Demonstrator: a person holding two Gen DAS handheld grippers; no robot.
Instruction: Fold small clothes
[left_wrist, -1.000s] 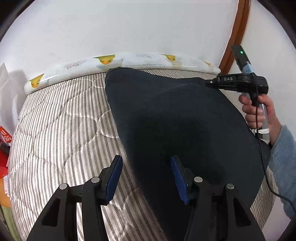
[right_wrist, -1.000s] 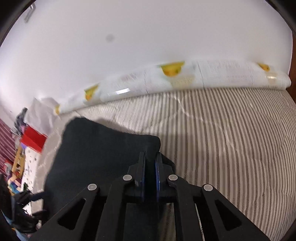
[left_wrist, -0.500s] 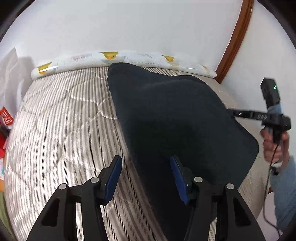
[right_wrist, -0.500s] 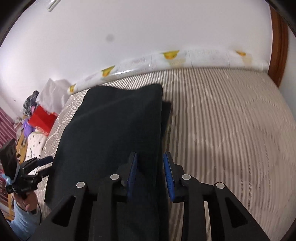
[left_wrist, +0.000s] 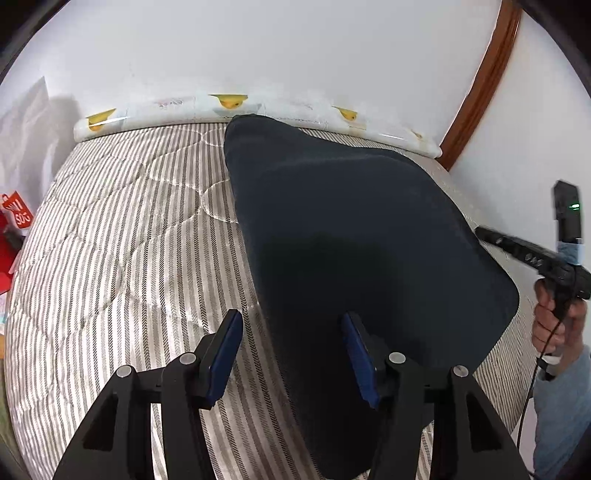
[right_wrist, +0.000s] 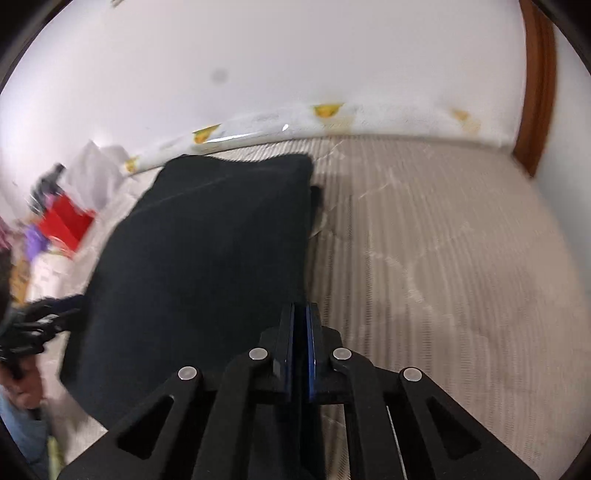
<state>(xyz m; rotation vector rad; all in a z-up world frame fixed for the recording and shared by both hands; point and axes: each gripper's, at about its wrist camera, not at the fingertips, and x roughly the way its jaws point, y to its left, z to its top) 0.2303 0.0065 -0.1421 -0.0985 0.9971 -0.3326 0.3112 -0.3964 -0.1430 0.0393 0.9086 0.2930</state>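
A dark navy garment (left_wrist: 351, 240) lies folded flat on a striped quilted mattress (left_wrist: 110, 240), its far end reaching almost to the rolled white pad with yellow prints (left_wrist: 229, 107) that runs along the wall.

In the left wrist view, the left claw (left_wrist: 291, 354) stands about half open over the near part of the cloth. Its left pad sits above bare mattress, its right pad above the dark fabric, and the left edge of the garment runs between them. The pads press on nothing.

The right claw (right_wrist: 300, 347) has just been closing and now its blue pads are pressed together. No cloth shows between them; the right edge of the garment lies just ahead of the tips. In the left wrist view the same claw (left_wrist: 484, 233) points at the right edge of the garment, held by a hand (left_wrist: 557, 317) in a light blue sleeve (left_wrist: 561, 406).

A wooden door frame (left_wrist: 480, 81) rises at the far right corner, and red bags (right_wrist: 64, 225) lie beside the bed on the left.
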